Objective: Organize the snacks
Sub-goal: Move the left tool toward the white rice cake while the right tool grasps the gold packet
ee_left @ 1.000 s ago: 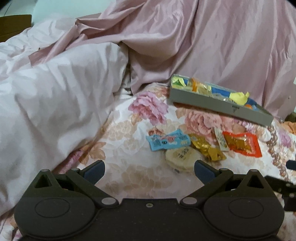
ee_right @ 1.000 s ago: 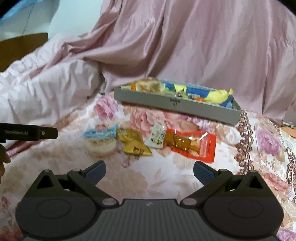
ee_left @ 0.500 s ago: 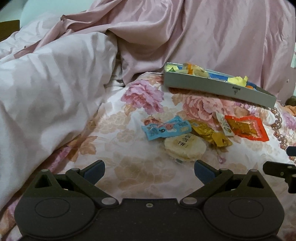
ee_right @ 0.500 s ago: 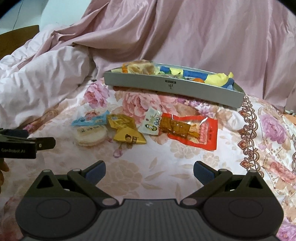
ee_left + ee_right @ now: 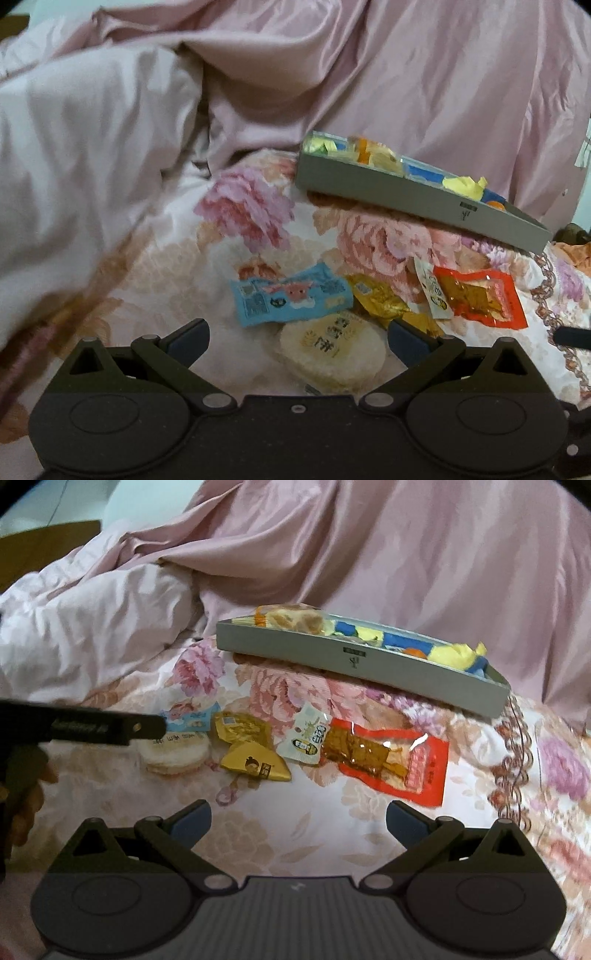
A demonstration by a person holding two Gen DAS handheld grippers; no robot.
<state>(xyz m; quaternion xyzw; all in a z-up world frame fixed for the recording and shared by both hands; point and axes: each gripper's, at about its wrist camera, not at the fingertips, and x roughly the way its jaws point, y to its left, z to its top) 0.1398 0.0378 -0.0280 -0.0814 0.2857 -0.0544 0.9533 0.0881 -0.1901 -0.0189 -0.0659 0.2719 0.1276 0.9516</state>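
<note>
Left wrist view: left gripper (image 5: 297, 341) spread wide, nothing pinched, low over flowered bedsheet (image 5: 159, 295). Round rice cracker (image 5: 330, 352) right betw. fingers, near edge, closer to right finger. Blue packet (image 5: 291, 299) just beyond cracker, overlapping its far edge. Gold wrappers (image 5: 380, 302) to right of blue packet, then small white packet (image 5: 434, 295) and red packet (image 5: 476, 297). Grey tray (image 5: 406, 192) far right, tilted, holding yellow, blue, orange snacks. Pink quilt (image 5: 92, 147) piled at left and behind.

Right wrist view: right gripper (image 5: 298, 821) also spread, empty, over bare sheet, well short of snack row. Shows what left view can't: left gripper's arm coming in from left edge, tip over cracker (image 5: 173, 755), w/ person's hand (image 5: 26, 805) on its grip. Red packet (image 5: 391, 757) sharper here, partly clear w/ brown strips inside; white packet (image 5: 306, 734) touching its left end. Bread-like snack (image 5: 295, 618) seen at tray's (image 5: 369, 664) far left end.
</note>
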